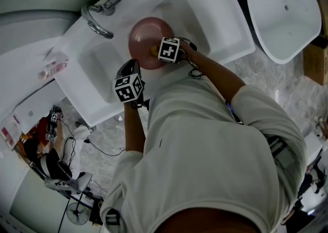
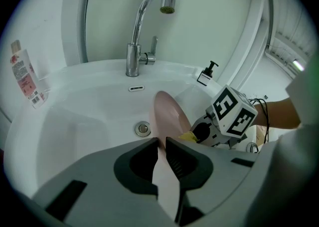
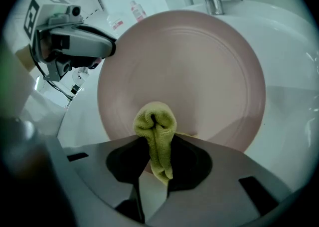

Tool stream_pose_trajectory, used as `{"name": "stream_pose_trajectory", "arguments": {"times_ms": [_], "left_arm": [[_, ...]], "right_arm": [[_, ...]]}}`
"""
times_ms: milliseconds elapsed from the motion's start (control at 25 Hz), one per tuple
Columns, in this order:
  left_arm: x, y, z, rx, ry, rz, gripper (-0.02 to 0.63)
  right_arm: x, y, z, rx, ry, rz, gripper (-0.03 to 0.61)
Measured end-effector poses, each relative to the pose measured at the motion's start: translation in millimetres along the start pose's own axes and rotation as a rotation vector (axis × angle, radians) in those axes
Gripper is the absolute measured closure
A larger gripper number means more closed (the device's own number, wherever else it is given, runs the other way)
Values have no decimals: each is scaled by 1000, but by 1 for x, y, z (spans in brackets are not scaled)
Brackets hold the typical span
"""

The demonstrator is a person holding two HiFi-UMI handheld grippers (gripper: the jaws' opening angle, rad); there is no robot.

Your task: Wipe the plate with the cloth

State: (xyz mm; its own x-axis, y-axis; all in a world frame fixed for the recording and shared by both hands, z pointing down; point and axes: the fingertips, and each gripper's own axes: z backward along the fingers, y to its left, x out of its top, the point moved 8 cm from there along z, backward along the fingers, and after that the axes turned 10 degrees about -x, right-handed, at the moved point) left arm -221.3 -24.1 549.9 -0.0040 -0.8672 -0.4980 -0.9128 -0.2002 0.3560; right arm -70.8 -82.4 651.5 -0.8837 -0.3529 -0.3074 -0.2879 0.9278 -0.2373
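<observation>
Pink plate (image 1: 145, 37) tilted nearly on edge above the basin of a white sink (image 1: 215, 27); unclear whether its lower edge touches the basin. Left gripper (image 2: 162, 150) clamped on the plate's near rim, jaws closed with the thin edge pinched between them. Right gripper (image 3: 157, 166) closed on a bunched yellow-green cloth (image 3: 155, 123), with the wad pressed against the lower part of the plate's face.

Likely handling: plate stiff, glazed, probably slick if wet, and breakable against the hard basin. Best held at the rim, as now, with a firm pinch, since wiping pressure from the other side could lever it loose. Cloth soft, light and easily crushed, so best gripped in a fold with a rounded pad poking out past the jaws.

Left gripper view alone: plate edge-on, the rim grip itself, and the drain (image 2: 143, 128) below a chrome tap (image 2: 145, 21). Right gripper view alone: the plate's full round face, with no obvious dirt. Head view alone: both arms reaching in from a pale shirt, a second basin (image 1: 284, 12) at right, and cables on the floor.
</observation>
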Motion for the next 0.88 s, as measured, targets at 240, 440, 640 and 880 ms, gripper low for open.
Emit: {"name": "stream_pose_trajectory", "arguments": {"times_ms": [240, 440, 640, 880], "left_arm": [[2, -3, -1, -19, -12, -8, 552], [1, -6, -3, -28, -11, -9, 552], [6, -11, -4, -30, -20, -24, 551], [9, -9, -4, -31, -18, -31, 551]], "right_arm": [[-10, -32, 0, 35, 13, -258, 489], [-18, -61, 3, 15, -30, -515, 489], [-8, -81, 11, -69, -91, -601, 491], [24, -88, 24, -85, -172, -583, 492]]}}
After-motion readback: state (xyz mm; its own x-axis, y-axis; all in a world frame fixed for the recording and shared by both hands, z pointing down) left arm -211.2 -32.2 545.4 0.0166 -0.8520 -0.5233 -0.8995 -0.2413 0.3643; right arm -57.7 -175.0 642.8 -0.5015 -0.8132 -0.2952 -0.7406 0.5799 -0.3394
